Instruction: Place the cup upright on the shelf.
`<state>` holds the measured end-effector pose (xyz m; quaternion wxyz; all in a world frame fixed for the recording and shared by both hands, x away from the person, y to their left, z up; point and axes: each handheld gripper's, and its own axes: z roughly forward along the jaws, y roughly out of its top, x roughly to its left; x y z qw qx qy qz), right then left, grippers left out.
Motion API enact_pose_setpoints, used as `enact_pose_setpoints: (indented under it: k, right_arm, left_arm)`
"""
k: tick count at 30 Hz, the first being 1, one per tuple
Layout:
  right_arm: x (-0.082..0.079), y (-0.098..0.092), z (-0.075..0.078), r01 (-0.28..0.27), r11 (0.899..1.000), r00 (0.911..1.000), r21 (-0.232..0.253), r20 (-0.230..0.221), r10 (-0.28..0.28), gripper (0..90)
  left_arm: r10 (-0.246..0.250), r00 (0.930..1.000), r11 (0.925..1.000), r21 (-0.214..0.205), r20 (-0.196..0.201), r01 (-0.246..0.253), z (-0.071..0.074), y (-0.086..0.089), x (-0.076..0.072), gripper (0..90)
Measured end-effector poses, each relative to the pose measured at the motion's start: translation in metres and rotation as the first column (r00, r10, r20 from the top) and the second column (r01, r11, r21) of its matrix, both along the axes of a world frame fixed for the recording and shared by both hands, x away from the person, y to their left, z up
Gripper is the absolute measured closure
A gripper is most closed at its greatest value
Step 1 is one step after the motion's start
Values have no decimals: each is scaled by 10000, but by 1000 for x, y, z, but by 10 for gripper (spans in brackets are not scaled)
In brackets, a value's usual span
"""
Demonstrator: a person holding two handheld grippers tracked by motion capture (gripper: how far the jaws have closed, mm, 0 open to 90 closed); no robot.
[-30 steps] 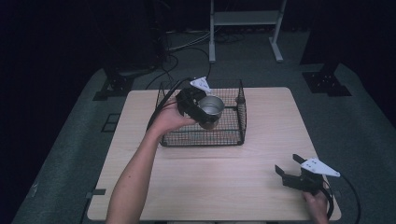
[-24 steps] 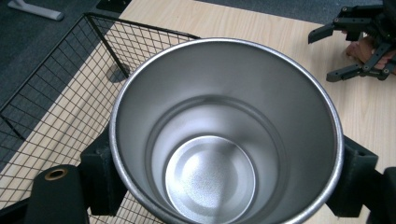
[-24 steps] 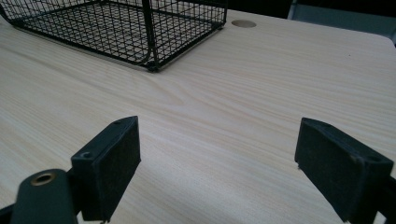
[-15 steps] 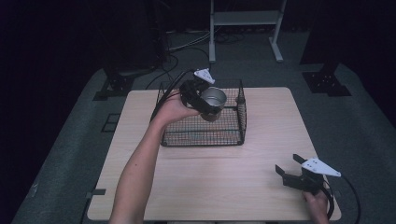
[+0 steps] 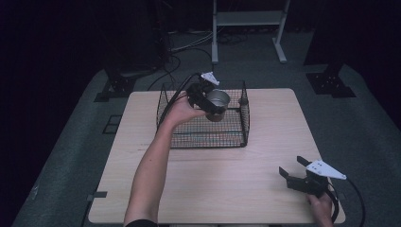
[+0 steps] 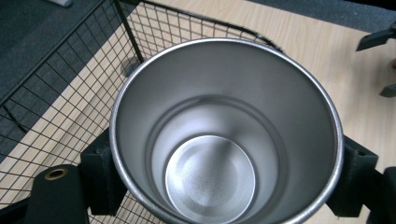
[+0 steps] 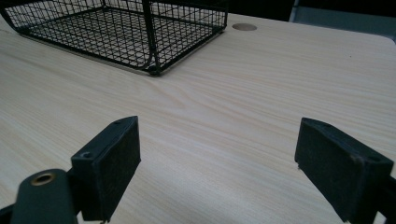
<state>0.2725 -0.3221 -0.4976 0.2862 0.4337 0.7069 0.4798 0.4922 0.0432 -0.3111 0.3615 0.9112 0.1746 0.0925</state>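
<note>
Steel cup (image 5: 218, 102), round, brushed silver metal, open mouth, empty: clamped between the two black jaws of the left gripper (image 5: 211, 104), one pad pressed to each side of the wall just under the rim. In the high view the cup is held up in the air over the far part of the black wire-mesh basket (image 5: 236, 137), tilted, mouth turned up and toward the camera; whether it touches the basket cannot be told. In the left gripper view the cup (image 6: 226, 135) shows a bright rim and a flat circular bottom, with basket mesh (image 6: 56, 88) behind and below it.

Basket: rectangular, open top, upright corner posts, standing on the far half of the table, near its middle.

Table (image 5: 265, 189): light wood-grain top, rectangular.

Left forearm: bare, reaching from the near edge up to the basket.

Right gripper (image 5: 289, 172): black, with a grey three-cornered plate on top, held by a hand (image 5: 321, 203) at the near right corner of the table, well apart from the basket. Jaws spread wide with bare tabletop (image 7: 224, 116) between them, gripping nothing; basket corner (image 7: 152, 65) ahead to the left.
</note>
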Motion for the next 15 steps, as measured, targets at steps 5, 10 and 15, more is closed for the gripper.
enact_pose_setpoints:
  k: [5, 10, 15]
  right_arm:
    - [0, 0, 0, -5, 10000, 10000, 50, -15, 5, 135]
    - [0, -1, 0, -28, 10000, 10000, 51, -30, 28, 135]
    - [0, -1, 0, -42, 9999, 10000, 92, -28, 42, 135]
  left_arm:
    - [143, 9998, 9998, 156, -158, -141, -10, -2, 9, 178]
    - [349, 9989, 9993, 174, -308, -344, -19, -2, 18, 178]
    - [671, 9968, 9977, 107, -442, -667, -28, -2, 24, 178]
